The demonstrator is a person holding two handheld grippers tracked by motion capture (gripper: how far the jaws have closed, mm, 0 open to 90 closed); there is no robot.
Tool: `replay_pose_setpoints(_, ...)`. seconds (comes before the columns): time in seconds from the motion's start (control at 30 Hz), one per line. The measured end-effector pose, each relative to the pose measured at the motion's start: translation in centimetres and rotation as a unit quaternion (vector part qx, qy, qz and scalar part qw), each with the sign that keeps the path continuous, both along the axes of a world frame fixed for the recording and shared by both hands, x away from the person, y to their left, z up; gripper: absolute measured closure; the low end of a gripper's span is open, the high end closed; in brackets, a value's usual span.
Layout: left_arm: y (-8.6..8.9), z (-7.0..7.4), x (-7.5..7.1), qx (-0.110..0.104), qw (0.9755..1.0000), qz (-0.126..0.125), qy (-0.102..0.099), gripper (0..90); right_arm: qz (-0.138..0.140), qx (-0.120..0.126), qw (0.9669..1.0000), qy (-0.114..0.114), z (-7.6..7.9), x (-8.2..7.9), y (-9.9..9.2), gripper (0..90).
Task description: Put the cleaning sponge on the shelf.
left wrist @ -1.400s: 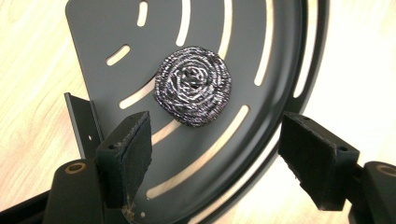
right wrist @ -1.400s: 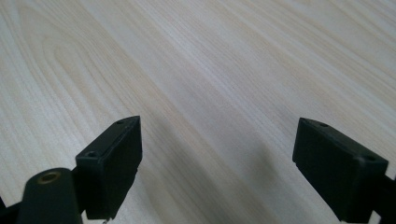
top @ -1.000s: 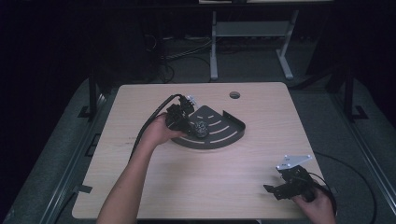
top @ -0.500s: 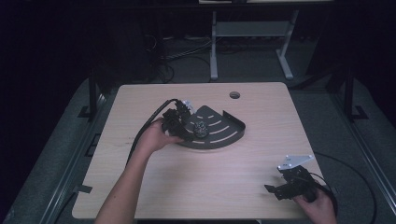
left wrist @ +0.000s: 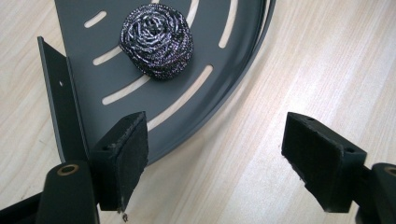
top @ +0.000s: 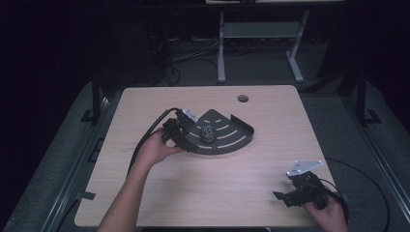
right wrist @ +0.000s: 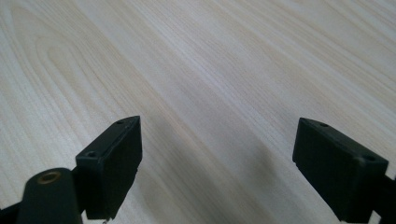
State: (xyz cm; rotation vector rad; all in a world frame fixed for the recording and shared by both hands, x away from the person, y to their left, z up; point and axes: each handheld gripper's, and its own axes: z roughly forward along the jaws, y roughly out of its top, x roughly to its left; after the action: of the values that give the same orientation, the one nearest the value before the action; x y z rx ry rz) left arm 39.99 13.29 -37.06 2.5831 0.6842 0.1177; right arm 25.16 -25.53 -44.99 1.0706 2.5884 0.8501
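While my left gripper (left wrist: 215, 163) hangs low at the tray's near edge, its jaws have just been opening and now stand wide, with nothing but bare table between the pads. Ahead of it sits the steel scrubber (left wrist: 156, 39), a round coiled ball with no long axis to speak of, its spiral facing up. It rests on the dark fan-shaped tray (left wrist: 116, 70), among the curved slots, apart from my pads and slightly left of the line my jaws point along. My left pad overlaps the tray's curved rim; the right one is off the tray, over wood. An upright wall (left wrist: 60, 102) of the tray stands just left of my left pad. From above, the tray (top: 237, 140) lies near the middle of the table (top: 241, 193), pointed corner away from me, with the scrubber (top: 208, 132) near the tray's centre. My right gripper (top: 300, 188) rests well away from the tray, jaws wide open, holding nothing.
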Motion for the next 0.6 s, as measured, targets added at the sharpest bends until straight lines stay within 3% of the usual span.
replay_pose_setpoints(0.6,2.3,-1.1,-2.1,-0.004,0.9998,0.017,0.004,20.0,0.000,-0.014,0.9999,0.006,-0.4,0.2,0.2,15.6)
